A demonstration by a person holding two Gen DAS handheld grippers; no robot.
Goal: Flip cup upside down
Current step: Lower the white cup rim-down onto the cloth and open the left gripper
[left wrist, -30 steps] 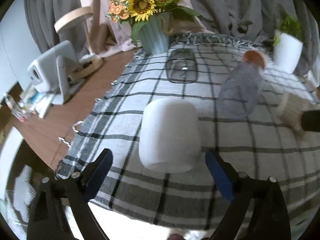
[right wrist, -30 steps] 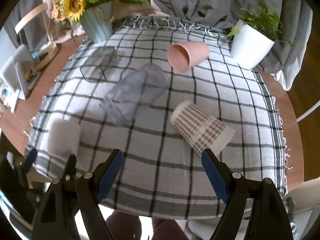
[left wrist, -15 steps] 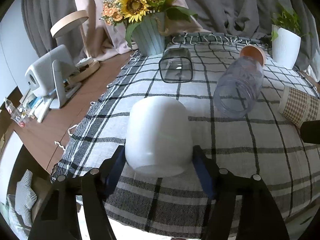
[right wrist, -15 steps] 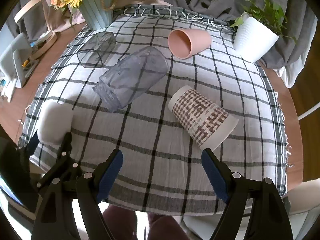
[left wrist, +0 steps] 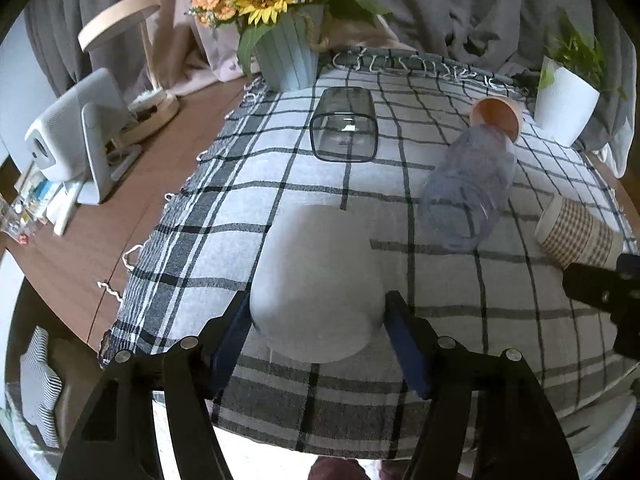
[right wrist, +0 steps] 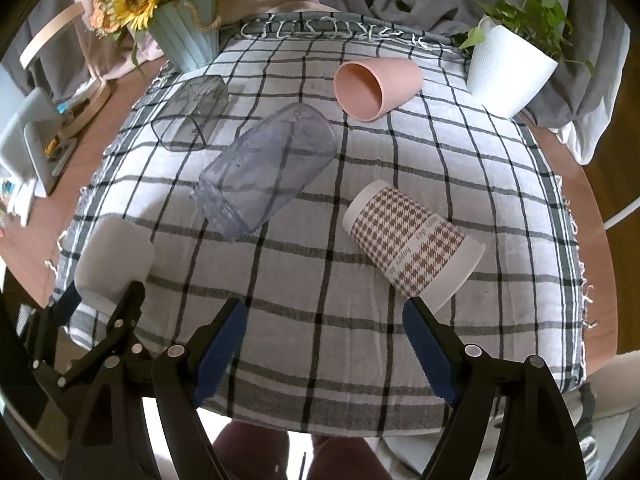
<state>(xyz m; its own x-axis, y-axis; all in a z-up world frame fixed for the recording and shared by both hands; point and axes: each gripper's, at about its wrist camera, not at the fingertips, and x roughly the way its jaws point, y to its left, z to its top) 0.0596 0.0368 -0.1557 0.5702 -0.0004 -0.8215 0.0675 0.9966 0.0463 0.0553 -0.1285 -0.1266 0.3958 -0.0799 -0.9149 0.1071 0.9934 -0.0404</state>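
Note:
A white cup (left wrist: 316, 280) lies on its side near the front left edge of the checked tablecloth (left wrist: 224, 216). My left gripper (left wrist: 316, 320) is shut on it, one blue pad against each side. The same cup shows at the left in the right wrist view (right wrist: 114, 258) with the left gripper's fingers (right wrist: 128, 304) around it. My right gripper (right wrist: 324, 344) is open and empty above the cloth's front edge, close to the houndstooth paper cup (right wrist: 412, 246) lying on its side.
A clear plastic jar (right wrist: 266, 172), a pink cup (right wrist: 374, 88) and a dark clear tumbler (left wrist: 344, 128) lie on their sides on the cloth. A sunflower vase (left wrist: 286, 56) and a white plant pot (right wrist: 508, 68) stand at the back. A lamp and a grey device (left wrist: 76, 132) stand left.
My left gripper moved forward around the white cup and closed on it. The right gripper stayed open and shifted slightly closer over the cloth.

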